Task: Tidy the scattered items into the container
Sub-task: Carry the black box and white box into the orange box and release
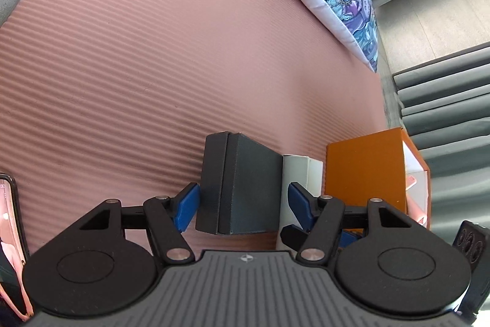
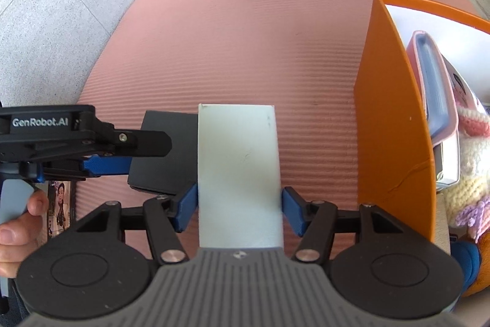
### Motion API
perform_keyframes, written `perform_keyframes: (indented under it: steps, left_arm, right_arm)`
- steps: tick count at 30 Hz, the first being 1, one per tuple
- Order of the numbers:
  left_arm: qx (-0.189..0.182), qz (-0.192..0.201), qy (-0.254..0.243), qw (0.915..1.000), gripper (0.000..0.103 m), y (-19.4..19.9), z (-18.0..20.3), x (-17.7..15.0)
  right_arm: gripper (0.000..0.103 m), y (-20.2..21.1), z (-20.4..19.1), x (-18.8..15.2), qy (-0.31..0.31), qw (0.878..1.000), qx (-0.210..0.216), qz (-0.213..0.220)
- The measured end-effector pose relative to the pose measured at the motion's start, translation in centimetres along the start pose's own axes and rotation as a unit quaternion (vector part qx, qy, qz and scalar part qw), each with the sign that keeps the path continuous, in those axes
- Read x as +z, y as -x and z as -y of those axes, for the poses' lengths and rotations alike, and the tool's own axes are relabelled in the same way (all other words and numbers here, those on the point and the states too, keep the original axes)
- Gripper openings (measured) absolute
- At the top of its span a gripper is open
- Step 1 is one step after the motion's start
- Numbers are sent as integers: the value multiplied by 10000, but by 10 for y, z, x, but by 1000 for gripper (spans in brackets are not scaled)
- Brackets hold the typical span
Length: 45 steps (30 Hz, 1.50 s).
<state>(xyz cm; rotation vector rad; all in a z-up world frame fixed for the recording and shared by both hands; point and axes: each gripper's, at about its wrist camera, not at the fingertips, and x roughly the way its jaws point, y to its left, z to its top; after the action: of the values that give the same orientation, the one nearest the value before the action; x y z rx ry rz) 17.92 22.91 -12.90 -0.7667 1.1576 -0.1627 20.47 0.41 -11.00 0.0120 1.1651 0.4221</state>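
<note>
We hold 2 boxes above the pink mat (image 2: 245,51): left tongs (image 1: 242,206) grip the black box (image 1: 242,186), right tongs (image 2: 239,206) grip the white box (image 2: 239,167), both just left of the 1 orange container (image 2: 395,124). Judging by the crowding, the boxes could collide or catch its near wall.

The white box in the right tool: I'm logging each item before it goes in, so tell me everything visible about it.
The white box is a plain, matte, tall rectangular carton, seemingly cardboard, with faint scuffs. It is held between the blue pads of the right tool over the pink ribbed mat. The black box sits against its left side; the orange container stands apart on its right.
</note>
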Motion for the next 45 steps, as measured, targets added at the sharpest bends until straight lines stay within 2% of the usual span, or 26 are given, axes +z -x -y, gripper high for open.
perform_keyframes:
  steps: [5, 6, 9, 15, 17, 21, 24, 31, 38, 42, 45]
  left_arm:
    - [-506, 164, 153, 9985, 69, 9, 1, 1]
    - [-512, 182, 135, 9984, 69, 9, 4, 1]
    - [-182, 235, -142, 9995, 61, 3, 17, -1]
    - [257, 149, -588, 9978, 58, -16, 33, -7]
    - [434, 151, -697, 9965, 45, -20, 34, -9]
    - [478, 186, -719, 9961, 44, -19, 33, -10]
    - [488, 321, -793, 9951, 38, -10, 36, -12]
    - [539, 876, -1002, 9896, 38, 27, 60, -21]
    - [124, 1396, -1268, 9820, 38, 59, 107, -30]
    - [-181, 1462, -1595, 9761, 38, 67, 144, -38]
    - [-434, 1431, -1815, 9720, 38, 65, 172, -46]
  right_arm:
    - [62, 0, -2, 0, 16, 10000, -85, -31]
    - [62, 1, -2, 0, 12, 9999, -101, -31]
    - [62, -1, -3, 0, 1, 9999, -108, -33]
    - [62, -1, -6, 0, 7, 9999, -103, -19]
    - [62, -1, -7, 0, 15, 9999, -103, -13]
    - [62, -2, -10, 2, 44, 10000, -59, 32]
    - [62, 1, -11, 0, 38, 9999, 54, 101]
    - [62, 37, -7, -5, 194, 9982, 174, 538]
    - [62, 99, 12, -10, 147, 9915, 398, 1231]
    - [62, 132, 31, -9, 97, 9864, 295, 1616]
    - [62, 155, 52, -9, -118, 9829, 437, 1787]
